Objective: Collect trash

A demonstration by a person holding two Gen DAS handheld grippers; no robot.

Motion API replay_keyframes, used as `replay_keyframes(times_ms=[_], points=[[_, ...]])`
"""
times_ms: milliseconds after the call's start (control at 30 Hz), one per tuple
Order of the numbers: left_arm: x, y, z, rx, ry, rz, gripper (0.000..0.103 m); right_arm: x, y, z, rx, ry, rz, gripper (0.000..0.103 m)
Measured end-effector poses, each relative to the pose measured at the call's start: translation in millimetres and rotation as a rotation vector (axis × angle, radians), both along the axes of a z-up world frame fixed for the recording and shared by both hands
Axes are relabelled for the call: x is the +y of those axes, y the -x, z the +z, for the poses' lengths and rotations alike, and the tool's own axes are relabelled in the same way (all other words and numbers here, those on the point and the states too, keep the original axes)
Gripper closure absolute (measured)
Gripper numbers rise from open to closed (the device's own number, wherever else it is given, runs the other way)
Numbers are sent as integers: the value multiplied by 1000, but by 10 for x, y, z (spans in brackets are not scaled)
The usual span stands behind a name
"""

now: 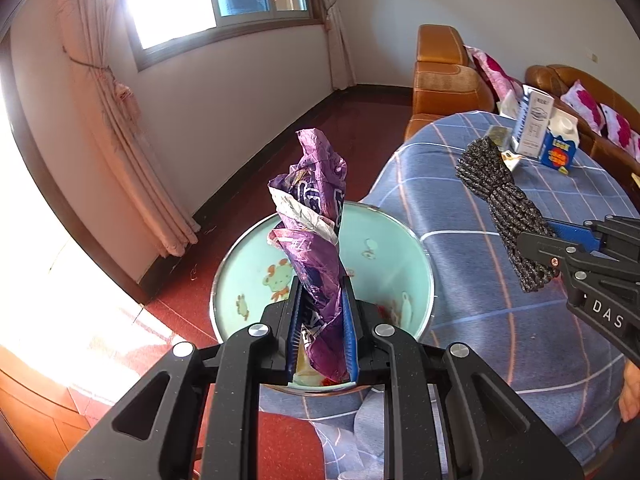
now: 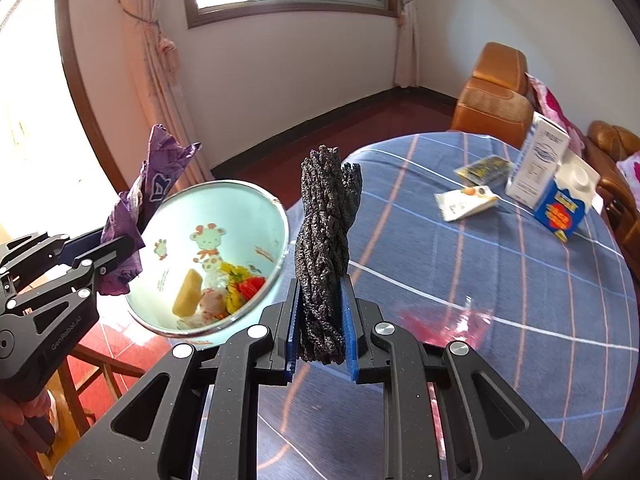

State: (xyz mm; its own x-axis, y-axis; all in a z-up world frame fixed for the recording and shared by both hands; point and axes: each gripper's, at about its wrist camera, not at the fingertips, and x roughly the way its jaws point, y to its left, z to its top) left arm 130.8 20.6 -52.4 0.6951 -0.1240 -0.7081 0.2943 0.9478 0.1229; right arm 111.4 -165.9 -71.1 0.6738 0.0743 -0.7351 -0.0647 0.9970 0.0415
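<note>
My left gripper (image 1: 320,292) is shut on a crumpled purple wrapper (image 1: 316,216), held up over the pale green trash bin (image 1: 400,252) with cartoon animals inside. In the right wrist view that bin (image 2: 240,216) holds several pieces of coloured trash at its bottom, and the left gripper (image 2: 120,252) with the purple wrapper (image 2: 156,184) hangs at its left rim. My right gripper (image 2: 320,284) is shut on a twisted dark grey rope bundle (image 2: 326,240), just right of the bin over the table edge. From the left wrist view the right gripper (image 1: 548,252) and rope bundle (image 1: 500,200) sit at the right.
A round table with a blue checked cloth (image 2: 520,280) carries a blue and white carton (image 2: 560,188), a white packet (image 2: 464,200) and a dark packet (image 2: 486,168). An orange sofa (image 1: 444,76) with pink cushions stands behind. Red floor and curtains lie to the left.
</note>
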Motion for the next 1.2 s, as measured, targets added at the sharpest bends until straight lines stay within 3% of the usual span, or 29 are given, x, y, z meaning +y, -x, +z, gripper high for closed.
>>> replay_keyframes(times_ms=[533,1200], points=[[212,-273,-174,53,9,64,85,443,-342,-27,12,-19,84,84],[274,-523,-586,174,15,63,85,727,-700,-326,90,-34,138,83]])
